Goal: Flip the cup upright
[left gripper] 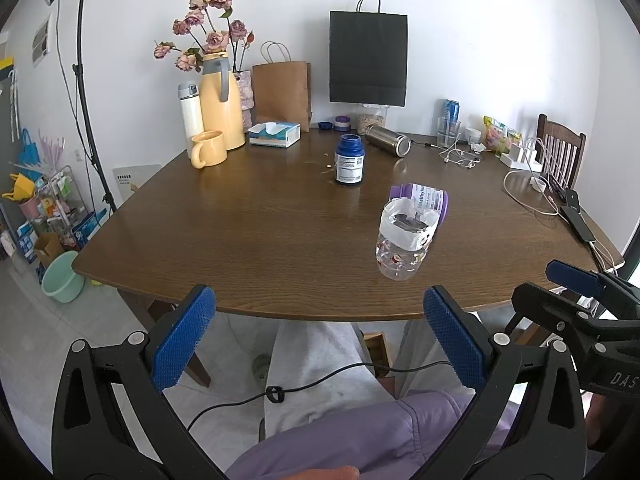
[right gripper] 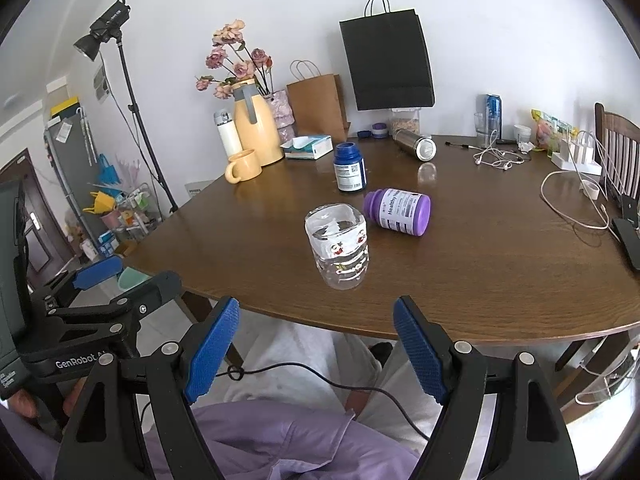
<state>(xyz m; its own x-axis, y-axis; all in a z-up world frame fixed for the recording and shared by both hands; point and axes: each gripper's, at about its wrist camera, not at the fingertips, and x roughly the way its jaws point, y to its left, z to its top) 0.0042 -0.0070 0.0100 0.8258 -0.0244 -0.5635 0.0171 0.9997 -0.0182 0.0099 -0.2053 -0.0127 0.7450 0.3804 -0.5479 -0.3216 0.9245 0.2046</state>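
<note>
A clear plastic cup [left gripper: 404, 240] with small cartoon prints stands on the brown table [left gripper: 240, 240], near its front edge; it also shows in the right wrist view [right gripper: 338, 246]. Whether its mouth faces up or down I cannot tell. My left gripper [left gripper: 316, 328] is open and empty, held off the table's front edge, left of the cup. My right gripper [right gripper: 316, 344] is open and empty, just in front of the cup and off the table edge. It also shows at the right of the left wrist view [left gripper: 576, 276].
A purple bottle [right gripper: 398, 211] lies on its side right behind the cup. A blue bottle [right gripper: 350, 167] stands farther back. A steel flask [right gripper: 414, 143], yellow mug [right gripper: 243, 165], yellow jug [right gripper: 256, 124], tissue box [right gripper: 308, 147], cables [right gripper: 572, 204] and paper bags sit around the table.
</note>
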